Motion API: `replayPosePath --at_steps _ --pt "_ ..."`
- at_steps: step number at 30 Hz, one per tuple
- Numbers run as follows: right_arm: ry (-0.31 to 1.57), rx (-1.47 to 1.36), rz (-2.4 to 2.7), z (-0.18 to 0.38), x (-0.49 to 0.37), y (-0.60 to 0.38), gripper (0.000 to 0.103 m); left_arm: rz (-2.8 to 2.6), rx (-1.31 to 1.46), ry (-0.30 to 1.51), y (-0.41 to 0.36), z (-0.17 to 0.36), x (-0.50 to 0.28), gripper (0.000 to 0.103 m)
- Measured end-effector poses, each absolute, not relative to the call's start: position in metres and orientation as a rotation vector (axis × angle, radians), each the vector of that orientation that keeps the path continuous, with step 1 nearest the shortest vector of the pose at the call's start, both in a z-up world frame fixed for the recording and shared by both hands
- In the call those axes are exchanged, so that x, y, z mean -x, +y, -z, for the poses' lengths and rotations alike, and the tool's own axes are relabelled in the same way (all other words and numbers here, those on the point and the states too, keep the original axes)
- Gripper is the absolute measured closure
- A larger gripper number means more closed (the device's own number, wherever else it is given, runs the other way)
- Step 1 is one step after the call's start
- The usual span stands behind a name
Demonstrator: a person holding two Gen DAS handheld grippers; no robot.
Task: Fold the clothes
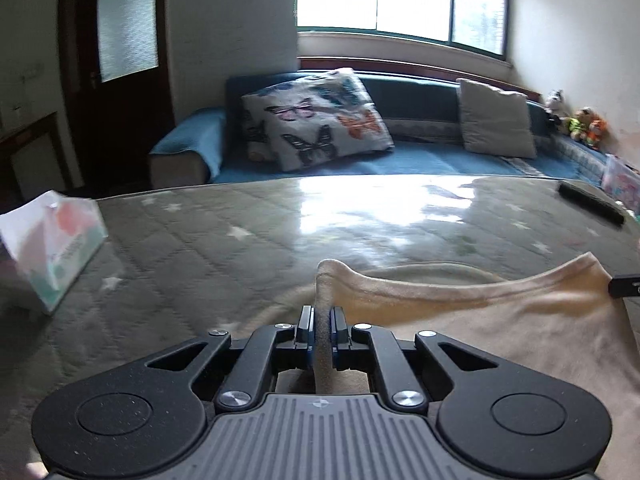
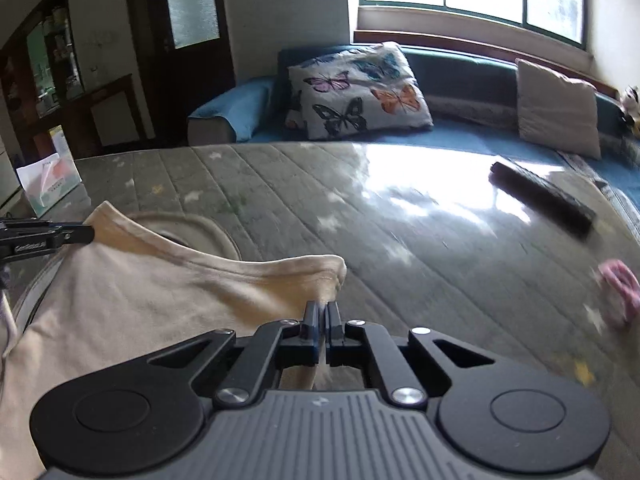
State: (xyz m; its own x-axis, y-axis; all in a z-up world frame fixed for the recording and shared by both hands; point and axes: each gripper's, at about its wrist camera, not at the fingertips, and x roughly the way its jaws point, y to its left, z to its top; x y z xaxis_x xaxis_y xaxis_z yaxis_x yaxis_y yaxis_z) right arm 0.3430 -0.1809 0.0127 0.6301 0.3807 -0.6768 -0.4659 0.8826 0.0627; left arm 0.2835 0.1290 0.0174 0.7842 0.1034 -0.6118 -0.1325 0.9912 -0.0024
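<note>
A beige shirt (image 1: 500, 320) hangs stretched between my two grippers above the grey quilted table (image 1: 240, 240). My left gripper (image 1: 322, 312) is shut on the shirt's left shoulder edge. My right gripper (image 2: 323, 308) is shut on the other shoulder edge of the shirt (image 2: 140, 300). The neckline sags between them. The right gripper's tip shows at the right edge of the left wrist view (image 1: 624, 286). The left gripper shows at the left edge of the right wrist view (image 2: 48, 236).
A tissue box (image 1: 52, 244) stands at the table's left. A black remote (image 2: 544, 204) lies at the far right, a pink object (image 2: 620, 288) near the right edge. A blue sofa (image 1: 400, 160) with cushions stands behind the table (image 2: 440, 260).
</note>
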Motion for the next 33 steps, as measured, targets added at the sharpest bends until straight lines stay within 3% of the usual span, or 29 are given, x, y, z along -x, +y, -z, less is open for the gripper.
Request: replayPosePath --at_steps 7,13,17,21,23,25,33 --pt "0.753 0.163 -0.484 -0.006 -0.373 -0.144 0.101 -0.186 0.14 0.712 0.168 -0.007 -0.29 0.092" --pt "0.75 0.21 -0.513 -0.02 -0.351 -0.147 0.097 -0.192 0.15 0.691 0.176 -0.02 -0.268 0.089" --pt "0.746 0.214 -0.516 -0.032 -0.323 -0.162 0.095 -0.237 0.152 0.666 0.19 -0.035 -0.236 0.074" --pt "0.755 0.219 -0.504 -0.036 -0.293 -0.185 0.093 -0.32 0.153 0.656 0.211 -0.04 -0.194 0.07" --pt "0.764 0.221 -0.494 -0.036 -0.278 -0.198 0.088 -0.371 0.148 0.656 0.224 -0.038 -0.171 0.066" --pt "0.764 0.229 -0.476 -0.034 -0.265 -0.212 0.071 -0.422 0.153 0.652 0.237 -0.036 -0.148 0.064" --pt "0.75 0.212 -0.372 -0.028 -0.209 -0.271 0.063 -0.509 0.205 0.662 0.27 -0.019 -0.09 0.059"
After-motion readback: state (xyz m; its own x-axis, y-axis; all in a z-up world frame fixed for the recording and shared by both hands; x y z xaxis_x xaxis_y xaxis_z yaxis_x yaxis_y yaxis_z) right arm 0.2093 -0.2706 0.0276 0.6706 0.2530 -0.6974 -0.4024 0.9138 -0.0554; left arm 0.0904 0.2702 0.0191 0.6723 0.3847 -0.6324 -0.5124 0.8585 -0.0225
